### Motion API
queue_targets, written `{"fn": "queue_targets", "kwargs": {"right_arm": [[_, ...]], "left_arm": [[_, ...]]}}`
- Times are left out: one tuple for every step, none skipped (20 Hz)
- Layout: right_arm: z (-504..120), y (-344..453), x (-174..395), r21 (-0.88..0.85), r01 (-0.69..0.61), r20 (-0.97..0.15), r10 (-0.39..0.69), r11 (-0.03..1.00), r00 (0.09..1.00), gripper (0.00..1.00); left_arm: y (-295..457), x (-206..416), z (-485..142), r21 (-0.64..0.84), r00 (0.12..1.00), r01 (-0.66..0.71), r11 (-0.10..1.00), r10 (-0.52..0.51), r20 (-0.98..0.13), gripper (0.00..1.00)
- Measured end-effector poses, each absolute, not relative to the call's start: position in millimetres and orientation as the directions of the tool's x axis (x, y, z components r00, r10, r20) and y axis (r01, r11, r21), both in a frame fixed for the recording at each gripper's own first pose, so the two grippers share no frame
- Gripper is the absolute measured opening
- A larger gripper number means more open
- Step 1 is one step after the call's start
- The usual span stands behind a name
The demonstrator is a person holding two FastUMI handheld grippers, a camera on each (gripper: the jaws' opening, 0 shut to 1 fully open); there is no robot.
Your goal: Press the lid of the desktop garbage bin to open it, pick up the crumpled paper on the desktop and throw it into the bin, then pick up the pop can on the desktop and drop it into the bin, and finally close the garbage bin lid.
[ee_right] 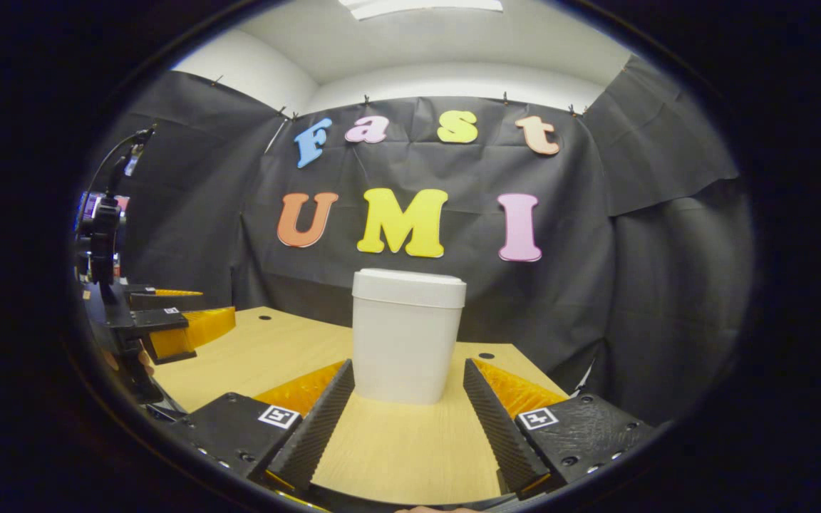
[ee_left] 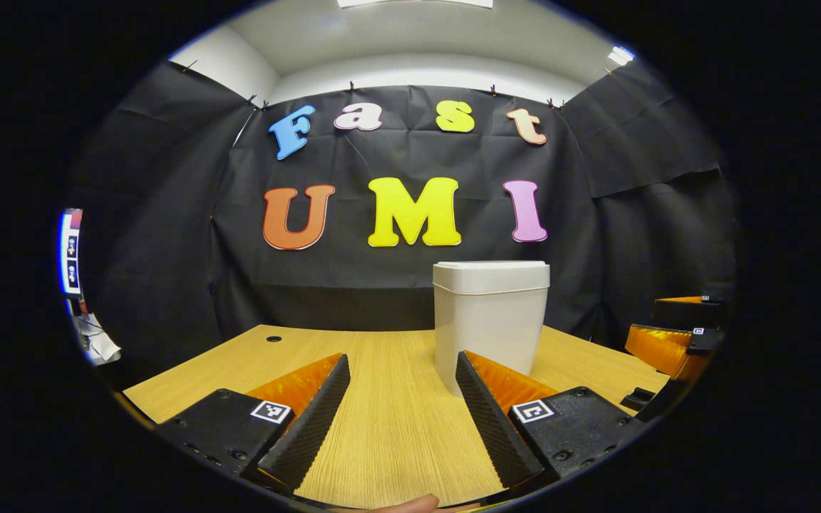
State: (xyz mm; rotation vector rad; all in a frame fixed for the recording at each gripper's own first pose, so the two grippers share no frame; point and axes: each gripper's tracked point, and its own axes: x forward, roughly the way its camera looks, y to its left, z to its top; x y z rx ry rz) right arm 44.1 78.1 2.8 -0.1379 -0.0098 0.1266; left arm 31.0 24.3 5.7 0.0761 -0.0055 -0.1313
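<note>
My left tool (ee_left: 402, 388) and right tool (ee_right: 405, 392) both gape wide over the desk (ee_left: 389, 427), holding nothing. The white bin (ee_right: 405, 335), lid (ee_right: 409, 287) down, stands upright just ahead, its foot partly hidden behind my fingers (ee_left: 485, 406).

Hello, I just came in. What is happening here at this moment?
A person holds two grippers above a wooden table. The left gripper and the right gripper are both open and hold nothing. Both face a white garbage bin, which stands upright on the table with its lid closed.
</note>
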Motion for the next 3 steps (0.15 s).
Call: {"fn": "queue_targets", "kwargs": {"right_arm": [[2.4,77.2,45.4,-0.137,-0.123,-0.001,0.124,0.983,0.992,0.95],[1.1,76.2,46.4,-0.135,-0.121,-0.003,0.122,0.983,0.993,0.95],[0.7,74.9,46.9,-0.132,-0.118,-0.005,0.118,0.984,0.993,0.95]], "left_arm": [[24.1,31.4,5.4,0.075,0.991,0.130,0.989,-0.131,0.002,0.96],[24.4,31.7,5.1,0.073,0.991,0.131,0.989,-0.131,0.003,0.96],[24.1,31.7,3.9,0.070,0.992,0.129,0.989,-0.129,0.001,1.00]]}}
